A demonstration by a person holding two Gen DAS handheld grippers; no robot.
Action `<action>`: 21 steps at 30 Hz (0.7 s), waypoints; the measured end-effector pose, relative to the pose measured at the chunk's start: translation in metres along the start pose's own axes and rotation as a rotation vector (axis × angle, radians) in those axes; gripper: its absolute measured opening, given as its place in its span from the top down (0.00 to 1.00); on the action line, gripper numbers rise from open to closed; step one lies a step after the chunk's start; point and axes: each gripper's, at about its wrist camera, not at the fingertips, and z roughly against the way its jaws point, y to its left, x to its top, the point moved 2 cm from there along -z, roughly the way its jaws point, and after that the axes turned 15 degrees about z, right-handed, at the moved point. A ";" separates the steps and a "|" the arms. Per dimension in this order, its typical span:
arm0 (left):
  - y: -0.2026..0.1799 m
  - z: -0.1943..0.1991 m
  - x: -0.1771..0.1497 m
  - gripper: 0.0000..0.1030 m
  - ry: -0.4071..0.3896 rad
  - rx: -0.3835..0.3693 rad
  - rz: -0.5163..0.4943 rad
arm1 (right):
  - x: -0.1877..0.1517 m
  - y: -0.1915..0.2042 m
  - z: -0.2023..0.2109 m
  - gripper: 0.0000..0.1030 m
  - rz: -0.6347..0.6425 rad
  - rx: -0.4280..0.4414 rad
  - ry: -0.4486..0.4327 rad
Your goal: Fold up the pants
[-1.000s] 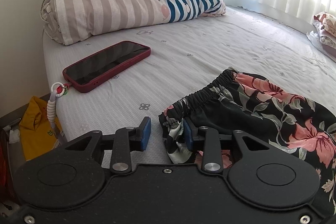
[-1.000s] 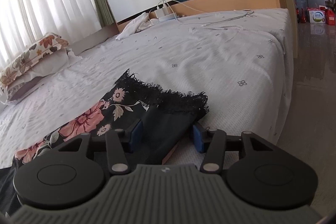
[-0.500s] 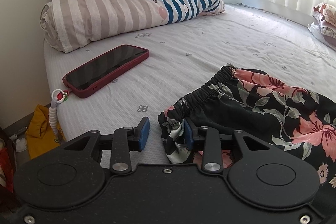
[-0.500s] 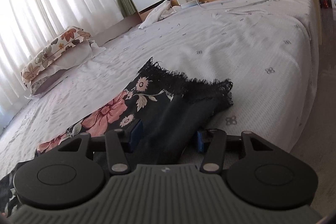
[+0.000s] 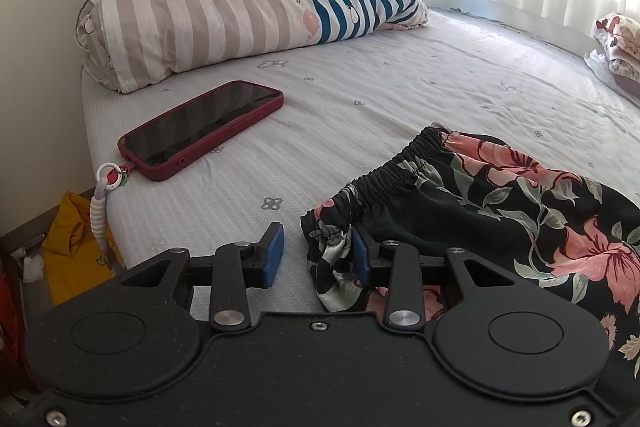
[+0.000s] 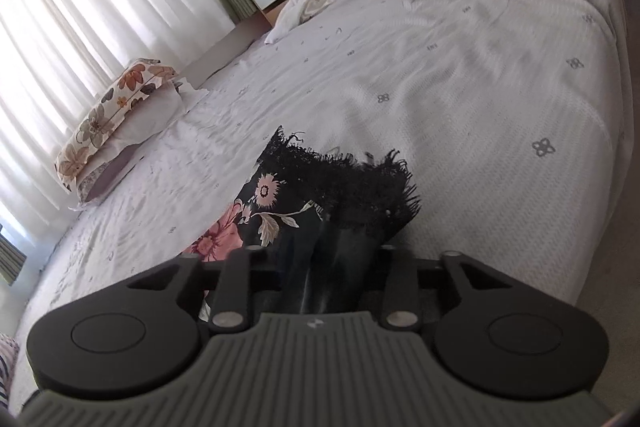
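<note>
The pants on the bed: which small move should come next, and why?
Probably close the left gripper on the waistband corner: fabric sits between its pads without being pinched. The right gripper has just been closing, and its jaws now bunch the lace hem of the pants.

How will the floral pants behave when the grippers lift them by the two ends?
The floral pants look thin and limp, so the middle will probably sag. The cloth bunches in the right gripper, so it likely crumples easily. The lace hem may snag.
</note>
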 end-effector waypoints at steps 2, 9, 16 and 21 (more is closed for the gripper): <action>0.002 0.000 0.001 0.65 0.006 -0.008 0.004 | -0.002 -0.006 -0.003 0.92 -0.065 0.006 0.007; 0.005 0.002 0.004 0.60 0.064 -0.021 -0.006 | 0.008 0.042 0.018 0.96 0.057 -0.024 -0.066; 0.010 0.005 0.002 0.57 0.081 -0.062 -0.023 | -0.002 0.201 0.042 0.96 0.403 0.273 -0.009; 0.016 0.006 0.001 0.56 0.085 -0.101 -0.031 | -0.080 0.319 0.047 0.95 0.643 0.535 0.156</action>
